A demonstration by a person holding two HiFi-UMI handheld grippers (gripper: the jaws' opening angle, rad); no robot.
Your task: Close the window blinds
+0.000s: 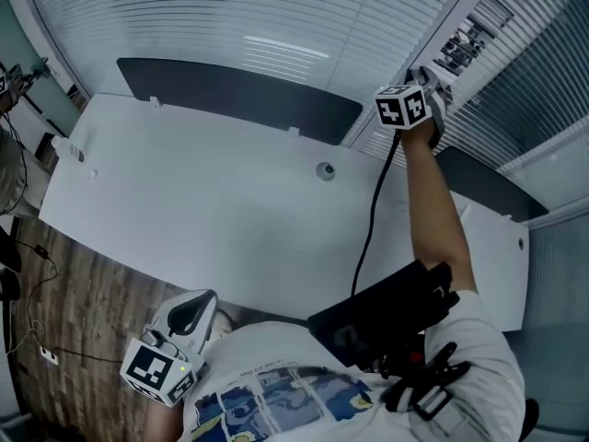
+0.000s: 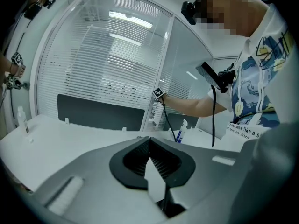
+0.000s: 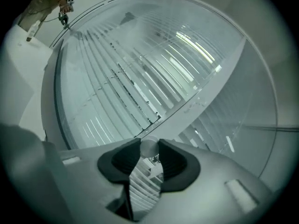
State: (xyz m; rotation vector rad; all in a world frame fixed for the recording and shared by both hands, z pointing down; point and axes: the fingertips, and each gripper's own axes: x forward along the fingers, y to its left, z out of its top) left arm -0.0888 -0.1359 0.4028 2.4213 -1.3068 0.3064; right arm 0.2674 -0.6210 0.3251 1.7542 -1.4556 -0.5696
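A white worktop (image 1: 230,210) runs below the glass wall, where the slatted blinds (image 1: 230,17) hang behind the pane. At the window frame (image 3: 196,102), the right gripper (image 3: 149,146) pinches a small round knob (image 3: 148,150). The left gripper (image 2: 149,140) is low by the person's torso, jaws together and empty.

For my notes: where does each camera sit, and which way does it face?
Head view: on the head, looking down at the desk; right arm, left gripper, right gripper show.
Left gripper view: on the shut left gripper, facing the blinds; torso, right arm show.
Right gripper view: on the right gripper, facing the blinds, shut on a knob.
Shared: the first two show the right gripper.
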